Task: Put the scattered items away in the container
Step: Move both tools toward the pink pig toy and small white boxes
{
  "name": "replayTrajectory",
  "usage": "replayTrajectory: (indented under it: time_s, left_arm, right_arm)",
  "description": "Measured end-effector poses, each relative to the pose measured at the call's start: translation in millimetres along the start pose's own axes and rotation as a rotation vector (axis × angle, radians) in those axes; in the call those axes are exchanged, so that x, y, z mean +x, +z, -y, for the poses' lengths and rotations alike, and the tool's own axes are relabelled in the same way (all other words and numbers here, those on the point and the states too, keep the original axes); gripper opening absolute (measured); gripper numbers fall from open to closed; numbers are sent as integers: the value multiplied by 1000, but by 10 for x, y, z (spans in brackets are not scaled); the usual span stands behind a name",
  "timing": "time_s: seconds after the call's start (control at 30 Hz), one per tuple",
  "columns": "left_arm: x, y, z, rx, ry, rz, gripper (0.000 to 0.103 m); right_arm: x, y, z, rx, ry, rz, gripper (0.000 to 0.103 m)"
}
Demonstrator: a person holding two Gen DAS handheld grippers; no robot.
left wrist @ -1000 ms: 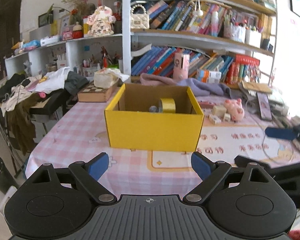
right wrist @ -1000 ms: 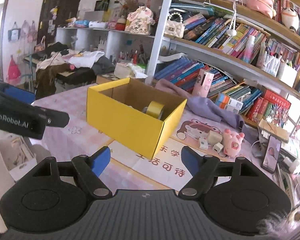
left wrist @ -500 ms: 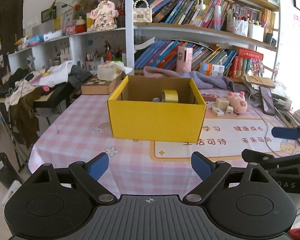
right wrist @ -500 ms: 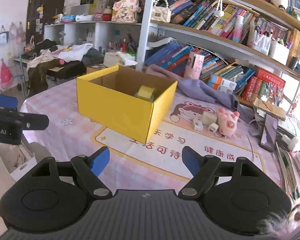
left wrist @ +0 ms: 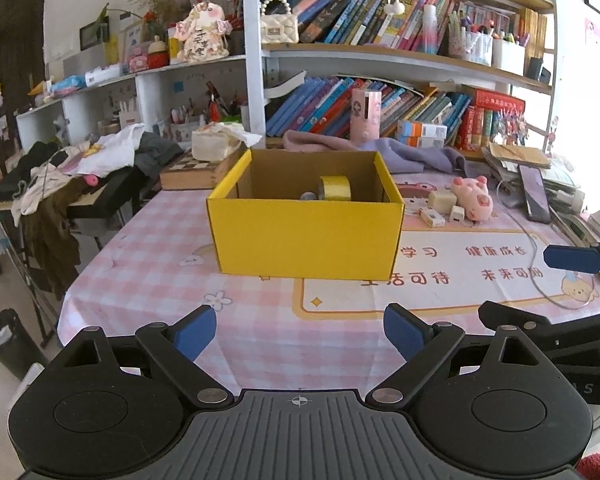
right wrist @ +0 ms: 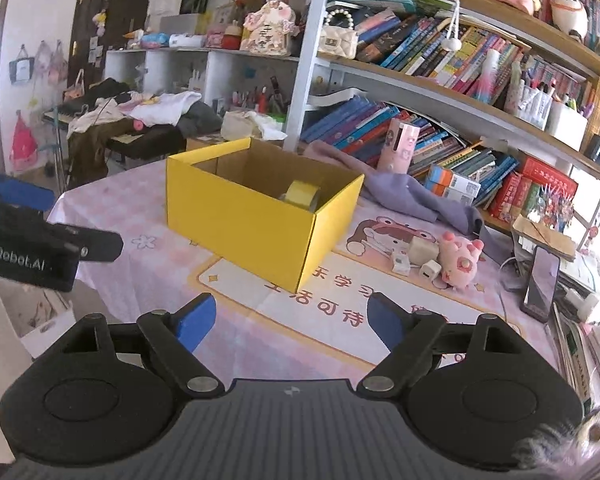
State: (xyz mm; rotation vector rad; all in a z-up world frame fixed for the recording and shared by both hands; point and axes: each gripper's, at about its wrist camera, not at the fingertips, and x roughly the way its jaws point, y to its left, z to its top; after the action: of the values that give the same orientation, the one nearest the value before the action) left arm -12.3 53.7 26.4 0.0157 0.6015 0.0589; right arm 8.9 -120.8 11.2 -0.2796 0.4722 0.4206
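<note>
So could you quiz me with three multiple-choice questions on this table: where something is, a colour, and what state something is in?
1. Where is the roll of tape?
A. on the bookshelf
B. inside the box
C. on the phone

2. What colour is the outside of the box?
A. yellow
B. green
C. white

3. How do the right gripper's jaws stand?
A. clamped on the pig toy
B. apart, nothing between them
C. clamped on the tape

Answers: 1 B, the roll stands on the box floor. 2 A, its walls are plain yellow. 3 B, the blue pads stand apart over bare tablecloth; the pig toy lies untouched.
</note>
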Motion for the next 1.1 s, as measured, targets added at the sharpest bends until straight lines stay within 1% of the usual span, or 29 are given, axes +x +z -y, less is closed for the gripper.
replayTrajectory:
  time_s: [0.13, 0.33, 0.53, 0.63, 0.83, 1.1]
  left_arm:
    - [7, -25, 55, 19, 0, -14, 93]
    - [17, -49, 68, 12, 7, -30, 93]
    - [84, -82, 101, 7, -8, -73, 93]
    - [118, -92, 128, 9, -19, -89, 93]
    - [222, -94, 262, 35, -49, -126, 95]
    - [367, -60, 530, 92, -112, -155, 95]
  right_arm:
    - [9, -39, 20, 21, 1, -12, 83]
    - [6, -69, 6, -2, 0, -18, 84]
    - [4, -103, 62, 6, -21, -46, 85]
    - [10, -127, 97, 19, -34, -65, 85]
    - [-16, -200, 136, 8, -53, -96, 90]
    - [-76, -313, 310, 34, -128, -138, 93]
